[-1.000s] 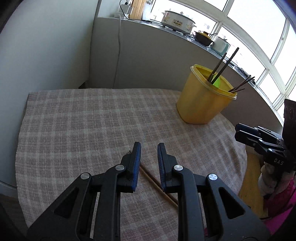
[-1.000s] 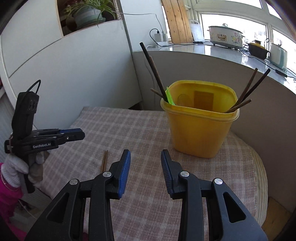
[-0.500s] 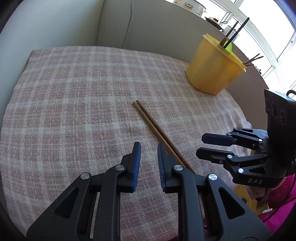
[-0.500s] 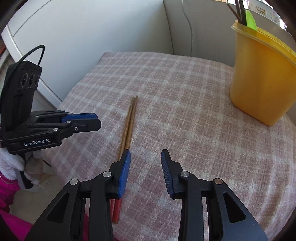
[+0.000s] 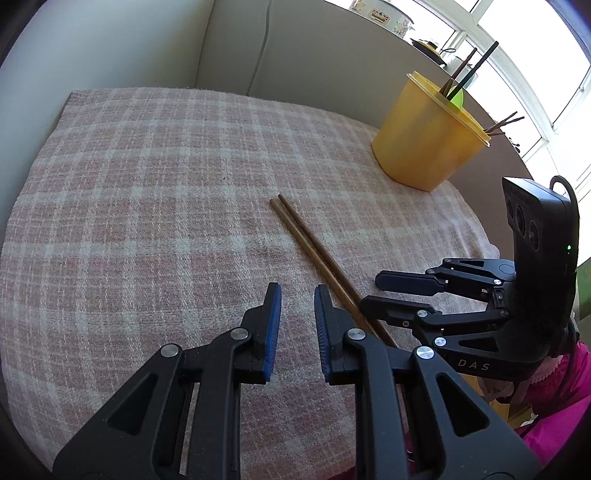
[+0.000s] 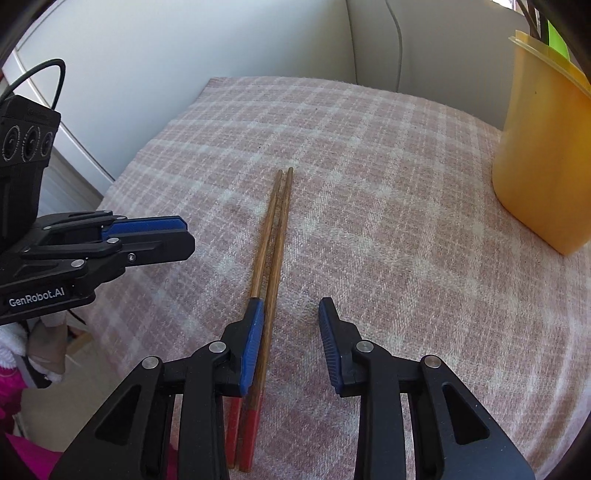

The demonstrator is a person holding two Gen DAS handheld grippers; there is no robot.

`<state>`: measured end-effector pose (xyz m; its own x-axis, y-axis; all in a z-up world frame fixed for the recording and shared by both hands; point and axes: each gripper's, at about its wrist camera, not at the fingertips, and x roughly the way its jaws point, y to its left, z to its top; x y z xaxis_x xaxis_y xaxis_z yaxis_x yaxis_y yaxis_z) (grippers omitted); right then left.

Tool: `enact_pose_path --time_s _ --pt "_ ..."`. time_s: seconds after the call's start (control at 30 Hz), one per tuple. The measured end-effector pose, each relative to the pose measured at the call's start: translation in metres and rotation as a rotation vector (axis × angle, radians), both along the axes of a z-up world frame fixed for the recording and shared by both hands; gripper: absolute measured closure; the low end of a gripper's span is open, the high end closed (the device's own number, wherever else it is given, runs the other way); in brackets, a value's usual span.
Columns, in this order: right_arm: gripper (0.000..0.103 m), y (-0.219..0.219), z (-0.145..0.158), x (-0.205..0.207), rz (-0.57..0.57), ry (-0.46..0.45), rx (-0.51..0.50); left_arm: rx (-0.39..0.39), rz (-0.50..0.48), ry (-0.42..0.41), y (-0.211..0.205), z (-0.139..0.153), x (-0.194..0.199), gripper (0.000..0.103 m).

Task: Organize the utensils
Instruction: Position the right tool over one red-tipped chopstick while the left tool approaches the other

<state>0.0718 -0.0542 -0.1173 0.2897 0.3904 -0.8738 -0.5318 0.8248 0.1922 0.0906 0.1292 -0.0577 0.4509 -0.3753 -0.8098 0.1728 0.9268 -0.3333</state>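
Note:
A pair of brown chopsticks (image 6: 275, 229) with red handle ends lies side by side on the pink checked tablecloth; it also shows in the left wrist view (image 5: 314, 247). My right gripper (image 6: 291, 314) is open and empty, low over the handle end, its left finger just over the pair. My left gripper (image 5: 297, 299) is open and empty, just left of the chopsticks. A yellow plastic holder (image 5: 428, 136) with several chopsticks and a green utensil stands at the far right of the table; it also shows in the right wrist view (image 6: 546, 162).
The table (image 5: 147, 184) stands against a grey wall, with a white cable hanging down behind it. A windowsill beyond holds pots and a cooker (image 5: 380, 14). The table's near edge drops off beside both grippers.
Both grippers have tilted down and moved in toward the chopsticks. The right gripper has come lower over the handle end and closer to the left gripper.

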Motion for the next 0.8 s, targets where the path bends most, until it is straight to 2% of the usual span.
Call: enact_pose_path --time_s 0.27,0.43,0.63,0.67,0.73,0.8 --pt "0.075 0.009 -0.004 0.007 0.01 0.008 -0.02 0.009 -0.011 0.009 -0.014 -0.003 0.006 0.086" --pt "0.079 0.012 -0.005 0.015 0.002 0.025 -0.03 0.011 -0.008 0.011 -0.015 -0.004 0.008 0.086" --pt "0.091 0.007 -0.005 0.024 -0.006 0.058 -0.033 0.005 -0.012 0.03 -0.016 -0.008 0.013 0.086" --pt "0.094 0.004 -0.005 0.026 -0.015 0.068 -0.027 0.003 -0.015 0.035 -0.018 -0.009 0.015 0.086" --pt "0.097 -0.003 -0.005 0.027 -0.033 0.087 -0.011 -0.001 -0.018 0.045 -0.024 -0.01 0.018 0.077" --pt "0.097 -0.01 -0.005 0.028 -0.049 0.102 0.003 -0.008 -0.026 0.064 -0.03 -0.012 0.021 0.075"
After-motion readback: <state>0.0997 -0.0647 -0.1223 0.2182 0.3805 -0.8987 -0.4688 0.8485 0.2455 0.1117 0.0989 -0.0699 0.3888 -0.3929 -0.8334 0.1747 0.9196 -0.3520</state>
